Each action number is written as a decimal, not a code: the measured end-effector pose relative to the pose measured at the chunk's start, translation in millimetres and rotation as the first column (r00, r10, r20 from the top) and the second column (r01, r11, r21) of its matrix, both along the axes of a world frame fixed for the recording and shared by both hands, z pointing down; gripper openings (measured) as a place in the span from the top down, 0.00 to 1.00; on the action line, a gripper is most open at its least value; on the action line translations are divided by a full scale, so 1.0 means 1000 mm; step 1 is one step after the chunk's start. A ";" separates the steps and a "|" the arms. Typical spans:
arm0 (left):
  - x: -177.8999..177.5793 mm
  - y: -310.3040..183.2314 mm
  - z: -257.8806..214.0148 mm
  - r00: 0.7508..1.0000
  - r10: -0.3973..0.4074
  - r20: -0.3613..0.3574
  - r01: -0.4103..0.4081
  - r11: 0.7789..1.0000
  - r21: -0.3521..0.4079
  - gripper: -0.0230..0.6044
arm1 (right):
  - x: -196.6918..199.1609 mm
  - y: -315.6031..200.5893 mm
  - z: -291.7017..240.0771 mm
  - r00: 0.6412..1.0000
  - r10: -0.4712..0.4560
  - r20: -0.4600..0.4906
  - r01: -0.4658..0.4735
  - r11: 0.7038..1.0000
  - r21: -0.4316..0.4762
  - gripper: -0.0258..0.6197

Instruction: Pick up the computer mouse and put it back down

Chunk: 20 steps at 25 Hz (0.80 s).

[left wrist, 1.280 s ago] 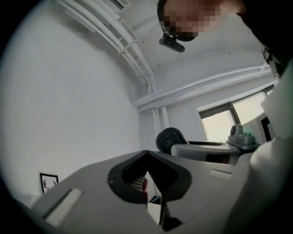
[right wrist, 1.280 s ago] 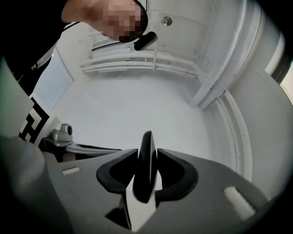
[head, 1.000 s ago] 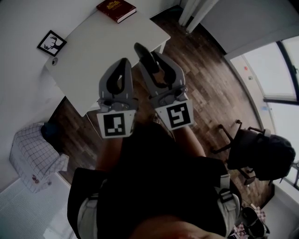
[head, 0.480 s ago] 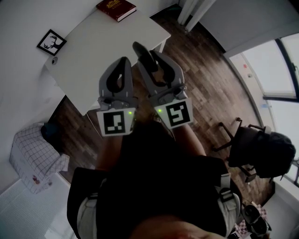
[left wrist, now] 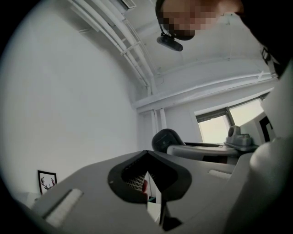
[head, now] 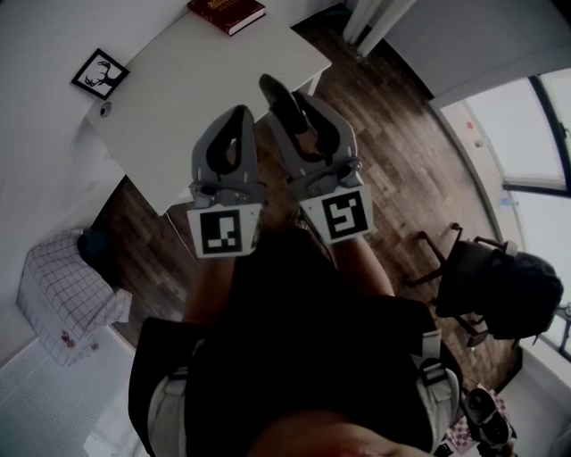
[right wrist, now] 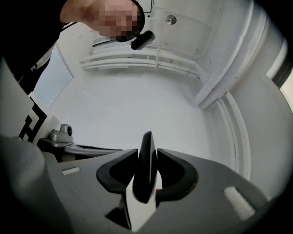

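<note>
A black computer mouse (head: 279,103) is up in the air above the near edge of the white table (head: 169,98), clamped on edge between the jaws of my right gripper (head: 293,105). In the right gripper view the mouse (right wrist: 146,176) stands as a thin dark blade between the two pads, which press on its sides. My left gripper (head: 238,118) is held beside it on the left, shut with nothing in it; its tips meet in the left gripper view (left wrist: 146,153). From there the mouse (left wrist: 167,139) shows at the right, in the other gripper.
A dark red book (head: 227,11) lies at the table's far end. A framed deer picture (head: 99,73) and a small round object (head: 106,109) are at its left edge. A checked fabric basket (head: 67,294) stands on the left, and a chair with a dark bag (head: 500,294) on the wood floor to the right.
Both grippers keep their place and the mouse stays in the right jaws. Green lights on the marker cubes lit half a second ago and are off now.
</note>
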<state>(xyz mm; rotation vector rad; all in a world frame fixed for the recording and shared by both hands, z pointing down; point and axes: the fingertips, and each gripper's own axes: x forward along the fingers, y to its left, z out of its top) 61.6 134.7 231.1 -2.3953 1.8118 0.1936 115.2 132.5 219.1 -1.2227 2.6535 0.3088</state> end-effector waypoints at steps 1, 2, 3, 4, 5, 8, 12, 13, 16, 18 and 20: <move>-0.003 0.001 0.001 1.000 -0.001 -0.002 0.001 1.000 -0.002 0.97 | -0.002 0.001 0.000 1.000 0.000 -0.001 0.000 1.000 0.000 0.73; -0.006 0.001 0.001 1.000 -0.001 -0.003 0.001 1.000 -0.003 0.96 | -0.005 0.002 0.000 1.000 0.000 -0.002 0.000 1.000 0.000 0.73; -0.010 0.002 0.002 1.000 -0.002 -0.004 0.002 1.000 -0.005 0.97 | -0.008 0.002 0.001 1.000 0.000 -0.004 0.000 1.000 -0.001 0.73; -0.013 0.002 0.003 1.000 -0.004 -0.004 0.003 1.000 -0.007 0.97 | -0.010 0.003 0.002 1.000 0.001 -0.006 -0.001 1.000 -0.003 0.73; -0.016 0.003 0.004 1.000 -0.004 -0.005 0.004 1.000 -0.009 0.96 | -0.013 0.003 0.003 1.000 0.001 -0.009 -0.001 1.000 -0.007 0.73; -0.024 0.006 0.008 1.000 -0.002 -0.008 0.002 1.000 -0.016 0.97 | -0.022 0.005 0.003 1.000 0.005 -0.014 -0.005 1.000 -0.005 0.73; -0.044 0.006 0.009 1.000 -0.003 -0.018 0.003 1.000 -0.017 0.97 | -0.042 0.005 0.002 1.000 0.008 -0.018 -0.008 1.000 0.003 0.73; -0.050 0.005 0.009 1.000 -0.006 -0.024 0.005 1.000 -0.016 0.96 | -0.048 0.005 0.002 1.000 0.008 -0.020 -0.008 1.000 0.003 0.73; -0.069 0.004 0.005 0.999 -0.012 -0.039 0.012 1.000 -0.003 0.96 | -0.064 0.003 0.002 0.999 0.011 -0.030 -0.010 1.000 0.004 0.73; -0.079 0.004 0.006 0.999 -0.010 -0.043 0.010 1.000 -0.006 0.96 | -0.074 0.003 0.002 0.999 0.015 -0.039 -0.014 1.000 0.010 0.73; -0.086 0.003 0.010 0.999 -0.004 -0.047 0.003 1.000 -0.016 0.96 | -0.083 0.002 0.003 0.998 0.020 -0.054 -0.020 1.000 0.016 0.73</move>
